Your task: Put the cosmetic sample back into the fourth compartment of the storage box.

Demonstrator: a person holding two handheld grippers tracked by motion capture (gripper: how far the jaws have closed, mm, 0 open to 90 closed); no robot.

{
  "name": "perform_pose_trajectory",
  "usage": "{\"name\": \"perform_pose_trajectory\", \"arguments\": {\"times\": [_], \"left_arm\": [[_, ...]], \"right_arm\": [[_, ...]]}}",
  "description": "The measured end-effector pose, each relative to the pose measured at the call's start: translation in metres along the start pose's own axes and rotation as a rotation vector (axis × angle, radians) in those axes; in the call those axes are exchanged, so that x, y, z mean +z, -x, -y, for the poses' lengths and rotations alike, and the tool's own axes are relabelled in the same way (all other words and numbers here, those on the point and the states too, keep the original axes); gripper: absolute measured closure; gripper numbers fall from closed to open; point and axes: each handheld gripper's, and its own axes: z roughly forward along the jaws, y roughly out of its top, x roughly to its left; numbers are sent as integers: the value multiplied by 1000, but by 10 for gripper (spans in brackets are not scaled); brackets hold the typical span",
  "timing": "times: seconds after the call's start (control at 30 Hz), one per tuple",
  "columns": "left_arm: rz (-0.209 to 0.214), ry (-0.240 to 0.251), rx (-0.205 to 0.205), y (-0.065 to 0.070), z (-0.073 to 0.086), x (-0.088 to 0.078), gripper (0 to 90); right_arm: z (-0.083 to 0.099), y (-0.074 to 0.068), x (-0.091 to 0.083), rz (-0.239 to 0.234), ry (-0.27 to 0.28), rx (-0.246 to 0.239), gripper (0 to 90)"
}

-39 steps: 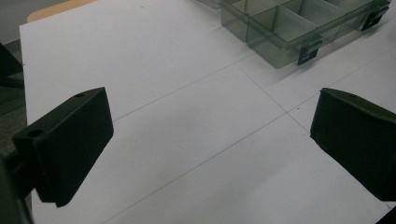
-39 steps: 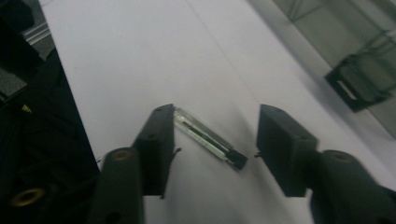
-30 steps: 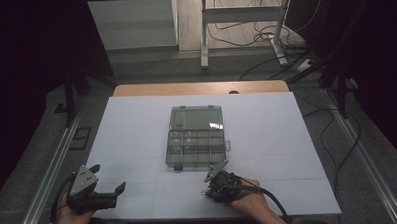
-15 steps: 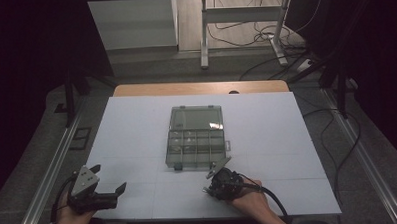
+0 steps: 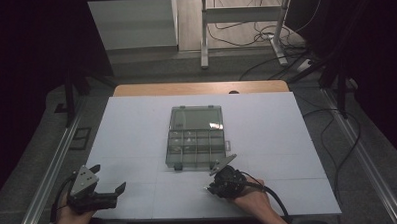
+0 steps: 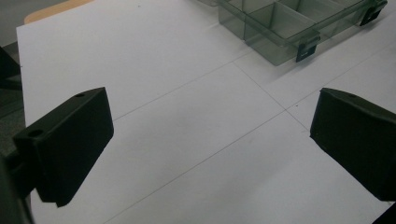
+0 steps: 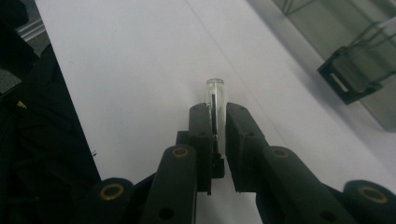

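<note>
Pinching a small clear tube (image 7: 215,100), the right tongs (image 7: 215,112) contrast the widely spread left tongs (image 6: 205,140).

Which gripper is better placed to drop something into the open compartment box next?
Right. The right gripper is shut on a small clear tube, close to the compartment box. The left gripper is open, farther off.

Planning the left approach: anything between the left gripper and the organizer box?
Nothing: high view shows bare white table between the left gripper and organizer box; left gripper view agrees.

no readable text, labels or numbers
</note>
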Motion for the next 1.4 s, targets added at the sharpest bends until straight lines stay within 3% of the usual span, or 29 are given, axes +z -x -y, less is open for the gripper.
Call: {"name": "perform_pose_trajectory", "arguments": {"times": [0.6, 1.4], "left_arm": [[2, 4, -1, 0, 0, 0, 1], [12, 0, -13, -2, 0, 1, 2]], "right_arm": [[1, 10, -17, 7, 51, 36, 799], [1, 30, -41, 71, 145, 95, 799]]}}
